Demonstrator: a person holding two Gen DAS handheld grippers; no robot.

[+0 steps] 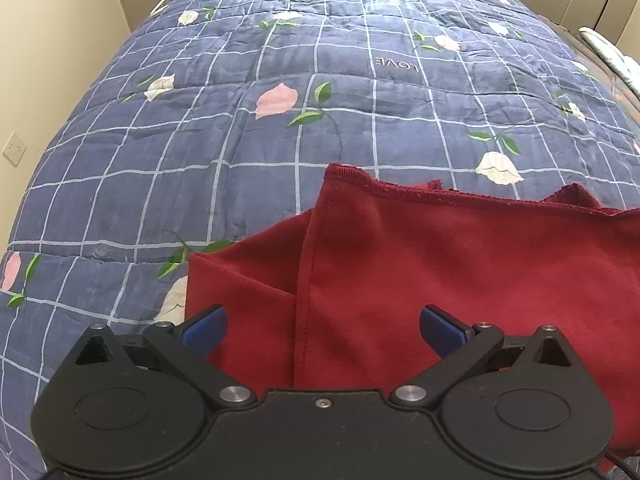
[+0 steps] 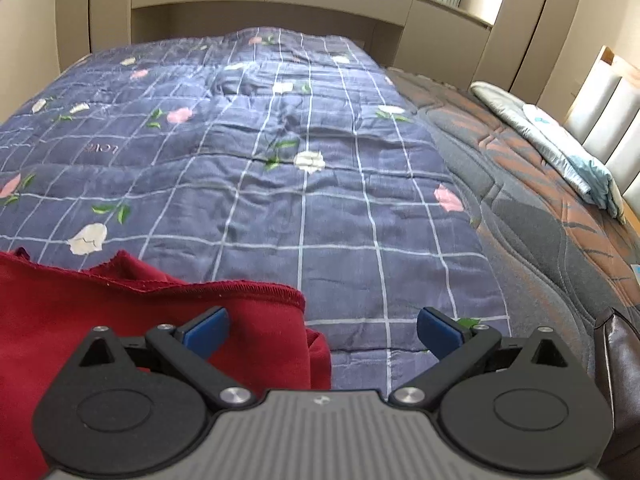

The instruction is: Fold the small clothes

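Observation:
A dark red garment (image 1: 460, 280) lies on the blue checked floral quilt (image 1: 240, 160), partly folded, with a hemmed flap laid over a lower layer at its left side. My left gripper (image 1: 323, 330) is open and empty, hovering over the garment's near left part, its blue pads either side of the flap's seam. In the right wrist view the garment (image 2: 120, 320) fills the lower left, its right hemmed corner near the left pad. My right gripper (image 2: 322, 330) is open and empty over the garment's right edge and the quilt (image 2: 320, 200).
A grey and orange patterned mattress cover (image 2: 540, 200) lies right of the quilt, with a folded pale blue cloth (image 2: 560, 148) by the padded headboard. Beige cabinets (image 2: 280, 12) stand beyond the bed. A dark brown leather object (image 2: 620, 360) is at the right edge.

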